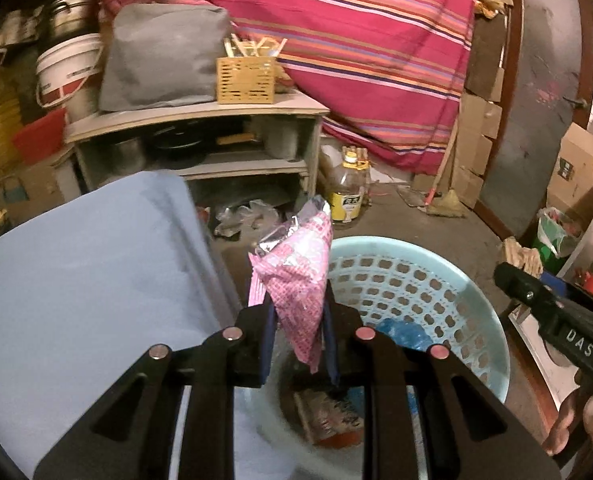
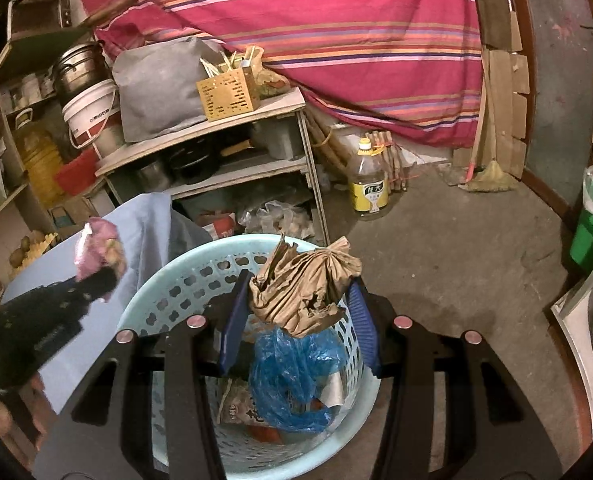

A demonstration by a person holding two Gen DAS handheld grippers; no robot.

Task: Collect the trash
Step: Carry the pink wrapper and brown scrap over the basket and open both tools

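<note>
Carrying stage, drop pending. Left tool clamping pink wrapper at centre frame, hanging over blue surface edge, just beside basket rim. Right tool pinching crumpled brown paper above the basket at lower centre. Next likely needing release over the opening; bare floor lying right.

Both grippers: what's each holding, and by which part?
Left gripper: pink wrapper, pinched at its lower end. Right gripper: crumpled brown paper, clamped across its middle.

The left gripper is clamped narrow at lower centre of its frame; the right gripper grips wider, lower centre, both tilted downward.
</note>
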